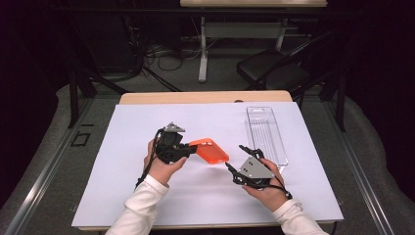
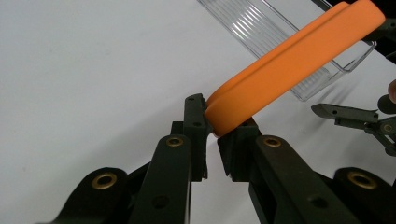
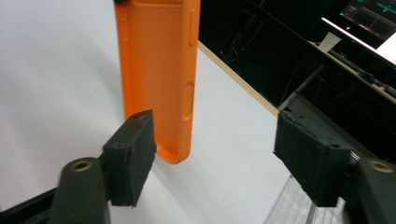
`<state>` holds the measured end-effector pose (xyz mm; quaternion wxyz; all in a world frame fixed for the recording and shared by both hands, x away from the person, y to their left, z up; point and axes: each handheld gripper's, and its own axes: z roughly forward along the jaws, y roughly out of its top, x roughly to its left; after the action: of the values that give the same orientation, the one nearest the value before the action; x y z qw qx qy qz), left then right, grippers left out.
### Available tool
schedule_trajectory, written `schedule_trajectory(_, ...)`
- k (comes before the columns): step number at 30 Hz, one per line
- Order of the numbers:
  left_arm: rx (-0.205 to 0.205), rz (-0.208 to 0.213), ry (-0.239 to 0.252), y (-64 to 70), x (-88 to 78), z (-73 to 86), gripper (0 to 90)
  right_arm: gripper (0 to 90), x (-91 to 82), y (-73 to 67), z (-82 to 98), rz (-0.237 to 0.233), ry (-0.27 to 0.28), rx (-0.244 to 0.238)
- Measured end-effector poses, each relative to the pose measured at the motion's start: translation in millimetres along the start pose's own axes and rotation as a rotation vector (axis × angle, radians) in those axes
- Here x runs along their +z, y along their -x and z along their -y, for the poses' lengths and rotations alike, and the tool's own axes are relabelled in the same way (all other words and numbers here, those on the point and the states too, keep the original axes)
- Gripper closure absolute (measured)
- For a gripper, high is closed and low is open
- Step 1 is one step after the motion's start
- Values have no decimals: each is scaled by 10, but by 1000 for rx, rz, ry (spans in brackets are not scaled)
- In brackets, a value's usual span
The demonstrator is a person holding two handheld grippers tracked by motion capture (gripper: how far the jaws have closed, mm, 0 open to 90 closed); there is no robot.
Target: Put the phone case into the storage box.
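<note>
Orange soft-plastic phone case: light, flexible; left tongs pinching its end, right tongs spread. Grip side rims.

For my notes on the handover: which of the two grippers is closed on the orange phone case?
The left gripper. It pinches one end of the orange phone case. The right gripper stands open, its pads clear of the case.

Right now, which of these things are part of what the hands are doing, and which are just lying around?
In use:
- orange rubbery phone case, clamped in the left gripper
- right gripper, jaws apart, near the case

Lying about:
- clear ribbed plastic tray
- white table sheet
- black folding chair
</note>
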<state>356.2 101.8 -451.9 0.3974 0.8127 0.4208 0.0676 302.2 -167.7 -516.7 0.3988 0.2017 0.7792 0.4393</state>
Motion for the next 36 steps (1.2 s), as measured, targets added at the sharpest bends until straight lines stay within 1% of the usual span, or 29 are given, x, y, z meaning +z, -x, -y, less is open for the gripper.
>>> schedule_trajectory(1, -3, 1, -6, 9, -3, -3, 813, 215, 6, 2, -9, -4, -10, 10)
schedule_trajectory(3, -3, -1, -6, 16, -1, -12, 813, 138, 27, 6, -24, -26, -36, 44)
schedule_trajectory(4, -2, 0, -16, 17, -8, -20, 813, 141, 33, 9, -28, -40, -41, 63)
schedule_trajectory(6, -8, -1, -17, 24, -7, -27, 813, 133, 46, 16, -35, -62, -46, 101)
schedule_trajectory(7, -6, -3, -19, 26, -8, -30, 813, 112, 55, 18, -42, -76, -51, 123)
schedule_trajectory(8, -5, -2, -21, 24, -11, -34, 813, 92, 63, 22, -50, -87, -55, 133)
schedule_trajectory(10, -8, -5, -25, 29, -11, -45, 814, 83, 68, 24, -75, -92, -52, 136)
schedule_trajectory(11, -8, -6, -28, 29, -13, -50, 813, 67, 70, 25, -91, -103, -50, 137)
schedule_trajectory(12, -7, -3, -34, 30, -17, -59, 813, 53, 70, 24, -107, -108, -52, 133)
schedule_trajectory(13, -14, -6, -30, 39, -15, -63, 813, 49, 73, 23, -122, -113, -55, 125)
schedule_trajectory(14, -12, -11, -34, 45, -22, -71, 813, 49, 72, 20, -137, -116, -57, 116)
schedule_trajectory(16, -11, -20, -34, 62, -30, -81, 814, 43, 69, 22, -165, -113, -57, 98)
schedule_trajectory(20, -11, -25, -34, 90, -47, -98, 814, 46, 56, 45, -216, -103, -50, 77)
schedule_trajectory(21, -11, -29, -41, 96, -52, -106, 813, 50, 51, 53, -228, -99, -51, 65)
schedule_trajectory(26, 3, -50, -44, 130, -47, -148, 813, 123, 26, 82, -289, -40, -48, 7)
schedule_trajectory(28, 13, -67, -38, 152, -33, -165, 813, 148, 20, 97, -309, -22, -41, -3)
schedule_trajectory(29, 15, -67, -38, 168, -25, -170, 813, 156, 21, 105, -319, -18, -42, -8)
schedule_trajectory(30, 27, -74, -42, 179, -20, -175, 813, 178, 22, 112, -329, -16, -40, -12)
schedule_trajectory(32, 34, -78, -40, 208, -2, -176, 813, 216, 18, 120, -349, -16, -31, -22)
schedule_trajectory(36, 48, -100, -42, 250, 30, -174, 813, 317, 11, 132, -399, -42, -23, -39)
